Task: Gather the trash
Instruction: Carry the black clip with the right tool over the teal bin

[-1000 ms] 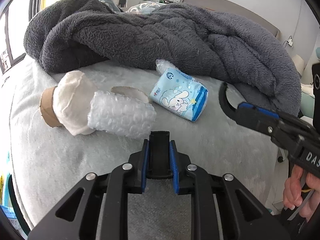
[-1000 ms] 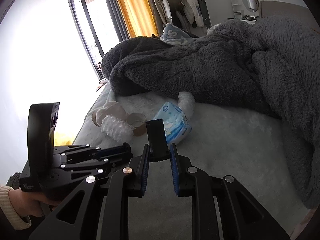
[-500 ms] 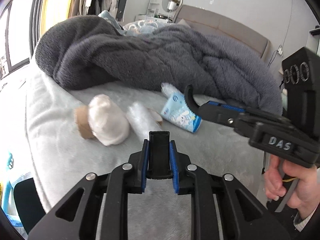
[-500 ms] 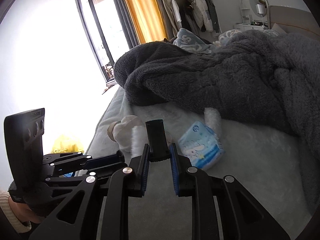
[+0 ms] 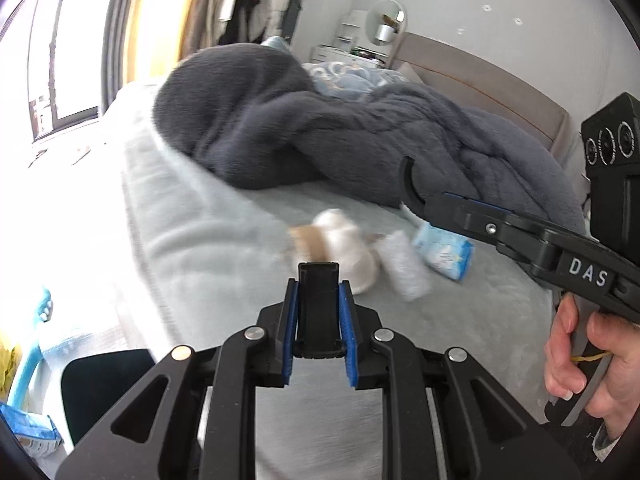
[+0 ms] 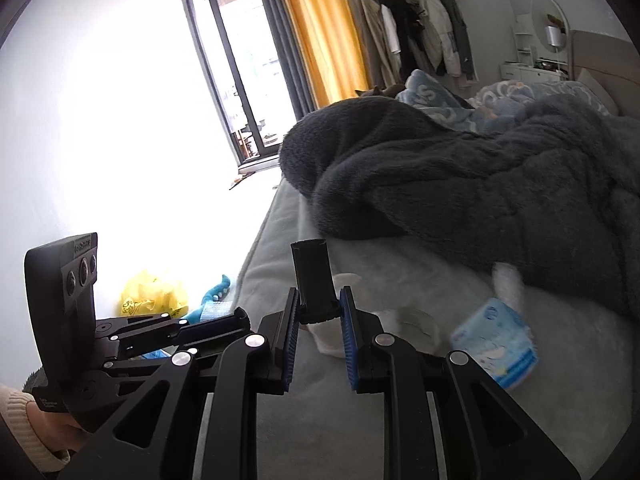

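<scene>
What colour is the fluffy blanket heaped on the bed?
Dark grey; the fluffy blanket heaped on the pale bed shows best in the right wrist view.

Bed: we see a pale grey bed (image 6: pixel 400 276) with a rumpled dark grey fleece blanket (image 6: pixel 500 184).
Window: our view meets glaring daylight through a dark-framed glass door (image 6: pixel 236 80), orange curtain (image 6: pixel 316 28) beside it.
Far wall: a coat rack (image 6: pixel 416 28), round mirror (image 6: pixel 550 20).

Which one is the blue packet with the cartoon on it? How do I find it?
Find the big dark grey blanket heaped on the bed. Just in front of it lies a small row of trash. The blue packet is at the row's right end, the only blue piece beside the clear bubble wrap roll.
</scene>
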A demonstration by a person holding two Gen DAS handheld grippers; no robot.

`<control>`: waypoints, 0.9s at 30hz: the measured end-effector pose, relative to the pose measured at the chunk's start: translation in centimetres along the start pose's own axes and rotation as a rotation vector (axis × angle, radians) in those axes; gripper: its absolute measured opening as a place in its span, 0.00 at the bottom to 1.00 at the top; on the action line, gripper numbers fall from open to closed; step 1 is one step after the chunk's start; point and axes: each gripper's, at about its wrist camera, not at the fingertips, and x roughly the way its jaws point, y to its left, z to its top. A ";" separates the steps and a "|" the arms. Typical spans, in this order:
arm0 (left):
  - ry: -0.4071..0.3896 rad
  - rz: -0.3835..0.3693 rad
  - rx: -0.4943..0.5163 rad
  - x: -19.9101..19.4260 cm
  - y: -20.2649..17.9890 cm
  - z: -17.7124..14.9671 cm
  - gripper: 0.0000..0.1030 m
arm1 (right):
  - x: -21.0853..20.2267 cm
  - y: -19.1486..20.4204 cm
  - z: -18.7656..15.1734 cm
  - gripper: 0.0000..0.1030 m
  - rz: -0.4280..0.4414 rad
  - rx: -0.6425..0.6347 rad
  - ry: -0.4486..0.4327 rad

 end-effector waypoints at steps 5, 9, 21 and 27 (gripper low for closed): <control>0.023 0.072 -0.039 -0.7 3.7 -0.4 0.21 | 2.4 2.5 0.4 0.20 0.031 -0.031 0.028; 0.047 0.121 -0.062 -1.1 6.2 -0.9 0.21 | 4.1 5.0 0.6 0.20 0.063 -0.061 0.049; 0.173 0.223 -0.166 -1.1 14.2 -4.4 0.21 | 10.0 11.5 0.1 0.20 0.150 -0.091 0.145; 0.272 0.265 -0.216 -1.2 17.5 -6.4 0.21 | 12.9 14.7 -0.8 0.20 0.185 -0.124 0.215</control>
